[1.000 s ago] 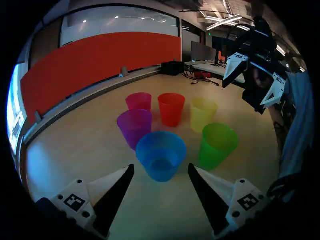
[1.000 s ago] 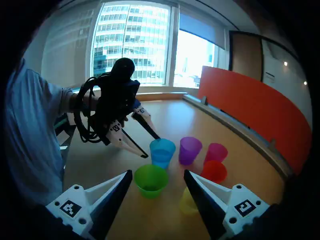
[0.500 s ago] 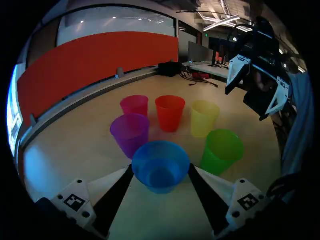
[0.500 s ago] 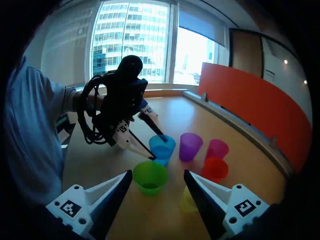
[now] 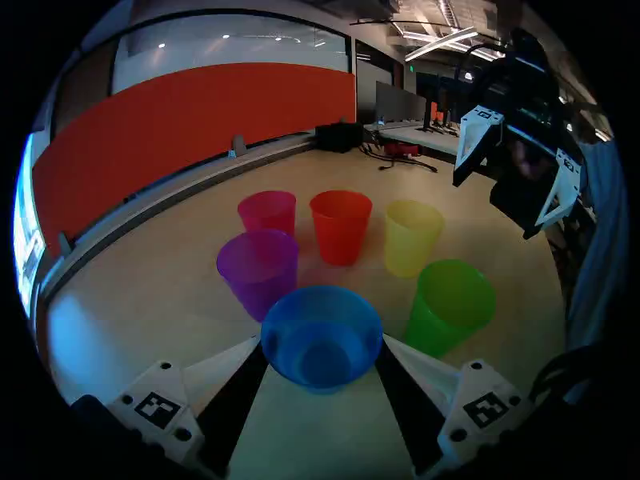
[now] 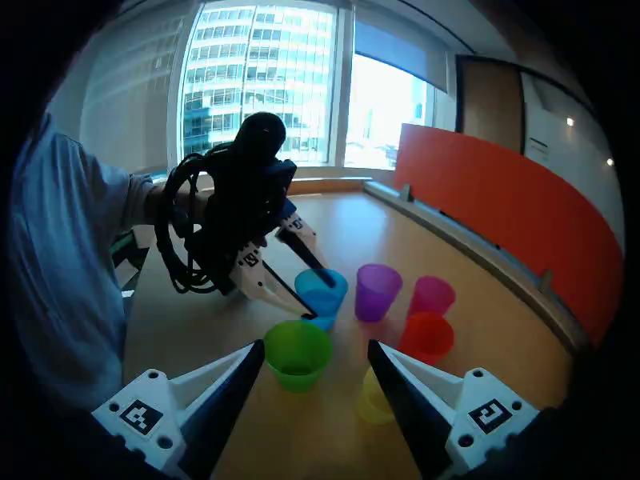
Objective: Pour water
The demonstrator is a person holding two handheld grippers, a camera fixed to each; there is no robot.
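Note:
Six plastic cups stand grouped on the wooden table [image 5: 160, 296]. The blue cup [image 5: 322, 340] sits nearest, and my left gripper [image 5: 320, 346] has both fingers against its sides. Behind it are the purple cup [image 5: 258, 268], pink cup [image 5: 267, 212], red cup [image 5: 340, 224], yellow cup [image 5: 411, 234] and green cup [image 5: 450, 304]. In the right gripper view, the left gripper [image 6: 318, 298] straddles the blue cup [image 6: 322, 292]. My right gripper [image 6: 314, 346] is open, above and short of the green cup [image 6: 298, 364]. It hangs in the air, right gripper [image 5: 496, 204], at upper right.
A person's sleeve [image 6: 64, 264] and hand hold the left gripper, with black cable loops [image 6: 180, 256] hanging beside it. An orange partition [image 5: 192, 112] runs along the table's far edge. Windows [image 6: 264, 88] lie beyond. Bare table surrounds the cup group.
My left gripper moved forward around the blue cup and its fingers closed in onto the cup's sides. The right gripper stayed open and barely shifted.

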